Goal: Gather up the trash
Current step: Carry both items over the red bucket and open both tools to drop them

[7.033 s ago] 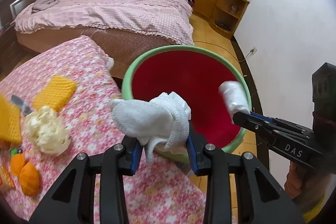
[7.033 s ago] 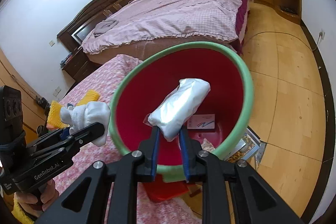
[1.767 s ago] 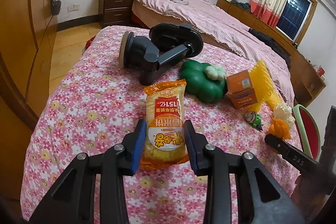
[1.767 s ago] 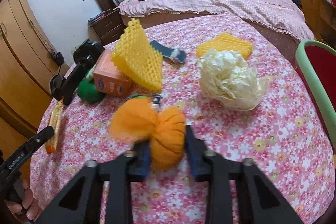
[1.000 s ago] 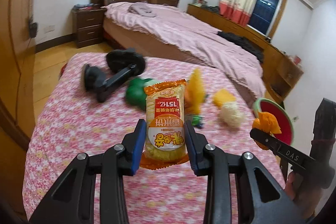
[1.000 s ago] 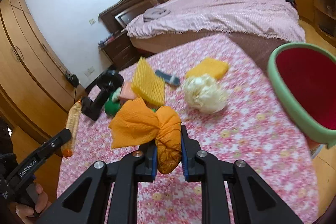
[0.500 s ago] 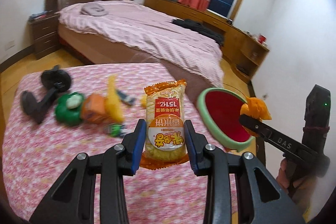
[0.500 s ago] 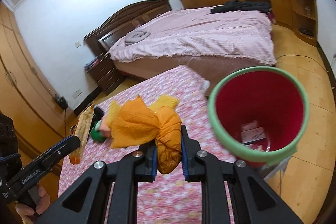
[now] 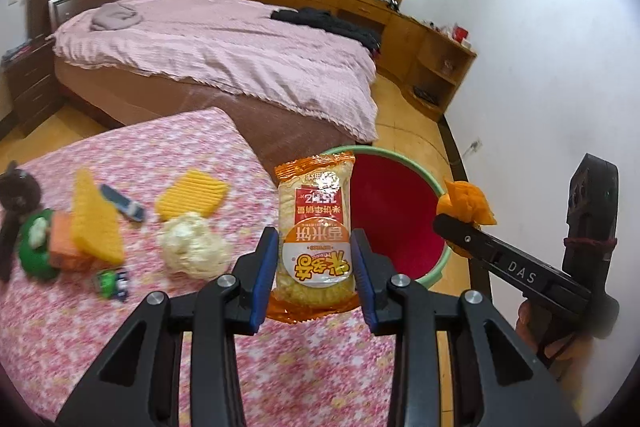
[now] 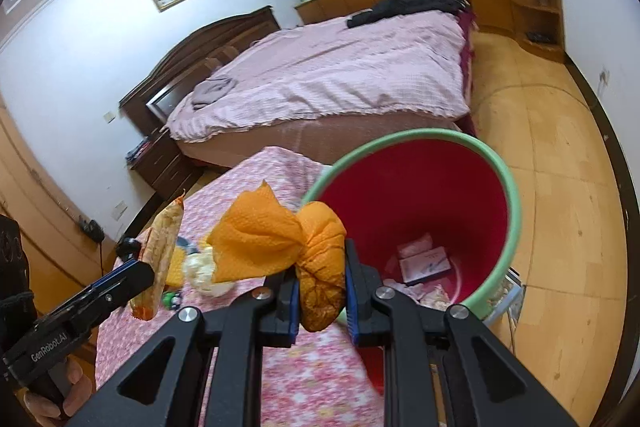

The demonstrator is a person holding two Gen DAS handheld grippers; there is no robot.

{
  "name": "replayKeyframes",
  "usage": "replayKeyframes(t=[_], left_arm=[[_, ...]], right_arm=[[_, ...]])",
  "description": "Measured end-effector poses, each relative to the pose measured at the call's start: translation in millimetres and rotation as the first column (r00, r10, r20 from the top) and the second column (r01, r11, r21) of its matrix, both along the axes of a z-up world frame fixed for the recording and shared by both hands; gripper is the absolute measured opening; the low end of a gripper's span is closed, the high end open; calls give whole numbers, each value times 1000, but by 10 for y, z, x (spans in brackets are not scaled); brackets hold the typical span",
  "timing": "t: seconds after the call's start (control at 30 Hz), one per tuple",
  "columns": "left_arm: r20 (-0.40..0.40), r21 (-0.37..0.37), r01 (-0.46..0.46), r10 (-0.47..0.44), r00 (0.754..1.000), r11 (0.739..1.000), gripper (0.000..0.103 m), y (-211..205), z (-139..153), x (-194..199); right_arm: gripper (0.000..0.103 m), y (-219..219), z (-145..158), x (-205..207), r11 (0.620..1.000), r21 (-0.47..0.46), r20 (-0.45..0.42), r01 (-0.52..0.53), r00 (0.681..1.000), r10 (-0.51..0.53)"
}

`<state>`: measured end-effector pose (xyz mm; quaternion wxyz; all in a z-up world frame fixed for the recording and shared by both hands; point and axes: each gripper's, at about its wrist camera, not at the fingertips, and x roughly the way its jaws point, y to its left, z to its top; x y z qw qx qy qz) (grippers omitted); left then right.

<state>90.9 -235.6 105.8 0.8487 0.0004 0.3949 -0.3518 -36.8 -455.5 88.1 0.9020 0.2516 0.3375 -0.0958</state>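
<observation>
The left gripper [image 9: 315,273] clamps a snack packet [image 9: 316,231] that hides the near rim of the red bin [image 9: 394,223] at centre frame. The right gripper [image 10: 320,297] pinches an orange wad [image 10: 280,247]. Only the right wrist view shows the bin's bottom, holding what look like small boxes [image 10: 424,261]. The left view's table items are blurred.

We see an orange snack packet [image 9: 315,227] upright in the left claw [image 9: 315,269] and a crumpled orange cloth [image 10: 308,259] in the right claw [image 10: 321,293] — both near the red bin [image 10: 508,187], green-rimmed, papers inside.
</observation>
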Motion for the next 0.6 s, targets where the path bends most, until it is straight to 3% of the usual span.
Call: replayKeyframes(t=[0.37,0.6], left_arm=[[-62,28,69,-67,996,997,37,-616,-356,237],[-75,34,98,-95,993,995,37,-819,-506,260]], right_arm=[[21,-565,-455,-30,990,83,-39,111,993,-108],[23,-651,-557,-22,989,73,-54,125,991,-121]])
